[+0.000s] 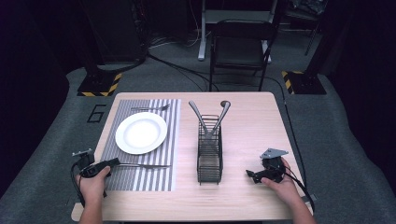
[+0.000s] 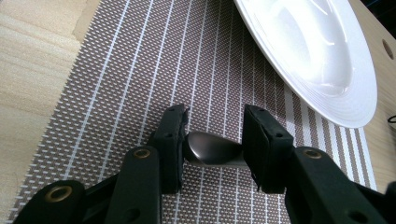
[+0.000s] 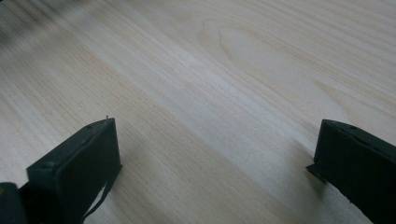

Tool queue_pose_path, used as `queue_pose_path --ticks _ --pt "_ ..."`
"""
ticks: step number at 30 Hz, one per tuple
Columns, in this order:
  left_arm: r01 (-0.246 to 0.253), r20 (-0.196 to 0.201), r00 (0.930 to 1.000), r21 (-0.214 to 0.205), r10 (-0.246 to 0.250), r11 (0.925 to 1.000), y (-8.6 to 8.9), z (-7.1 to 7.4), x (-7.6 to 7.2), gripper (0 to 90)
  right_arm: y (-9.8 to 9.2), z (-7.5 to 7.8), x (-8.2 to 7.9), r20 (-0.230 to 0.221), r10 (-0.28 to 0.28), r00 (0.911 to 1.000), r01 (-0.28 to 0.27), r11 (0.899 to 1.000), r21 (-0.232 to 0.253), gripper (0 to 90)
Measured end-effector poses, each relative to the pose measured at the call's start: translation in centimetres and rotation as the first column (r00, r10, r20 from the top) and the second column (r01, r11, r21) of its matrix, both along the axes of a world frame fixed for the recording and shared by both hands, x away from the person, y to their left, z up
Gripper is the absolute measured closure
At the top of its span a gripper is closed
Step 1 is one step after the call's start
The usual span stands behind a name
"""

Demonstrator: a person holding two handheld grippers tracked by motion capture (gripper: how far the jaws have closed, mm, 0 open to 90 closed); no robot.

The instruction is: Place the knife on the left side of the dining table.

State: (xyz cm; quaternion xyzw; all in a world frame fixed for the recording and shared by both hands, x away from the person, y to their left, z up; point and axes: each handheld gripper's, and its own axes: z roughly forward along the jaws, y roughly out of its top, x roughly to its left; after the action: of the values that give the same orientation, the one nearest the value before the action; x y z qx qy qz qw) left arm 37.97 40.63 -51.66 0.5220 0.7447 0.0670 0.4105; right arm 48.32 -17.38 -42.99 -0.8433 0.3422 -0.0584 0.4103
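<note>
Just left hand-held gripper (image 2: 212,142) half-open around knife handle (image 2: 212,150) on striped placemat (image 2: 140,93), right hand-held gripper (image 3: 215,158) wide, empty.

In the left gripper view we see the plate (image 2: 322,60) cut off by the top edge. The knife (image 2: 212,150) handle's end sits between the claw's jaws, its sides hidden; whether the pads touch it, we cannot tell.

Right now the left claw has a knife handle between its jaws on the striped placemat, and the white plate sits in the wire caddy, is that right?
Not quite. The high view shows the white plate on the striped placemat, not in the wire caddy. The left claw does have the knife handle between its jaws.
</note>
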Motion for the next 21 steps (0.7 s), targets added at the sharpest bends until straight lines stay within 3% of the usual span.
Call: queue_pose_path --ticks 16,21 --pt "-0.023 0.004 0.9997 -0.004 0.023 0.9997 0.53 0.01 -0.1 57.7 0.0 0.0 0.0 0.0 0.0 1.0 0.0 1.0 0.0 0.0" --pt "-0.032 0.03 0.999 -0.011 0.033 0.9994 0.75 0.27 -0.25 57.7 0.0 0.0 0.0 0.0 0.0 1.0 0.0 1.0 0.0 0.0"
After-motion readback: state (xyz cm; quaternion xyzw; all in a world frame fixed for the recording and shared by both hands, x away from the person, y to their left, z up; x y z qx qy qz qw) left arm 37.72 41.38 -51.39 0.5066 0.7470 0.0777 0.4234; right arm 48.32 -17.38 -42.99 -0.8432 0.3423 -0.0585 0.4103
